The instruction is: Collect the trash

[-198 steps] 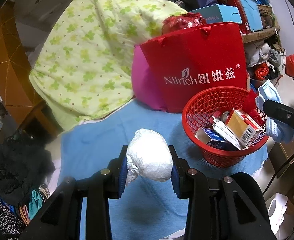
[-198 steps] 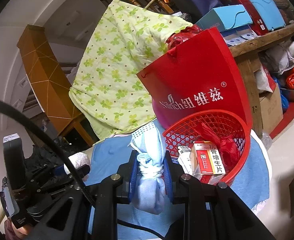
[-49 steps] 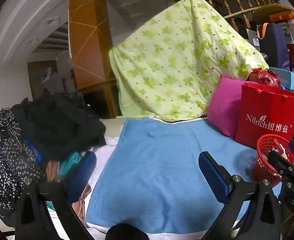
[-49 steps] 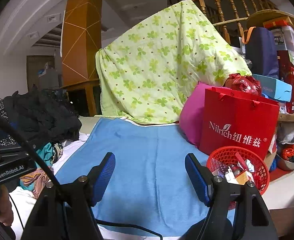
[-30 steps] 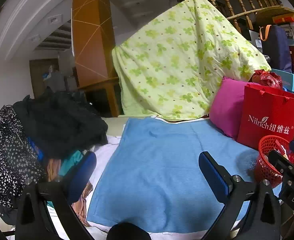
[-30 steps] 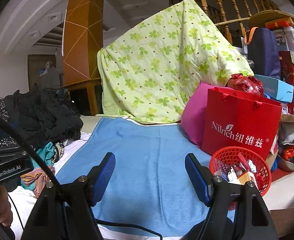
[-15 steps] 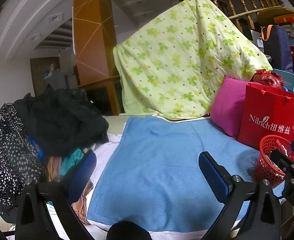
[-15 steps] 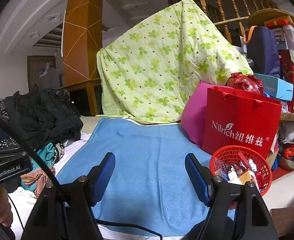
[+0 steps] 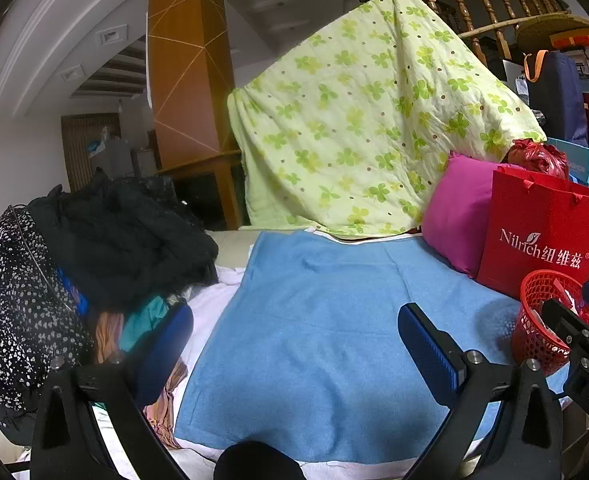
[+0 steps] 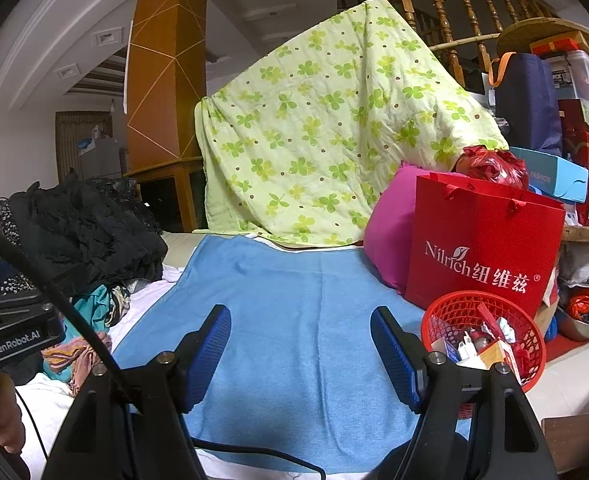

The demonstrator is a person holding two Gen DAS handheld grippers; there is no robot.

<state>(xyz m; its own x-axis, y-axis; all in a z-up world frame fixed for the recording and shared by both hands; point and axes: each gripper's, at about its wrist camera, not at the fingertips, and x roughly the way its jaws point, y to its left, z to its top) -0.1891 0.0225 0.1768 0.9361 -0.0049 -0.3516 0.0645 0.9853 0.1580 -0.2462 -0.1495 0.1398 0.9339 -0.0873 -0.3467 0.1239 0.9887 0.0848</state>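
A red mesh basket (image 10: 446, 316) stands at the right edge of the blue towel (image 10: 294, 320), filled with boxes and other trash (image 10: 490, 344). It also shows in the left wrist view (image 9: 534, 332) at the far right. My left gripper (image 9: 294, 340) is open and empty, held back above the towel (image 9: 314, 320). My right gripper (image 10: 300, 340) is open and empty, left of the basket and apart from it. The right gripper's body partly hides the basket in the left wrist view.
A red paper bag (image 10: 482, 256) and a pink pillow (image 10: 386, 236) stand behind the basket. A green clover quilt (image 10: 326, 152) drapes at the back. A pile of dark clothes (image 9: 74, 264) lies on the left. Boxes (image 10: 550, 176) stack at the right.
6.6 s ago my left gripper held a white wad and my right a blue mask by the basket. Both now are open, empty and pulled back. Over the last second, almost nothing moved.
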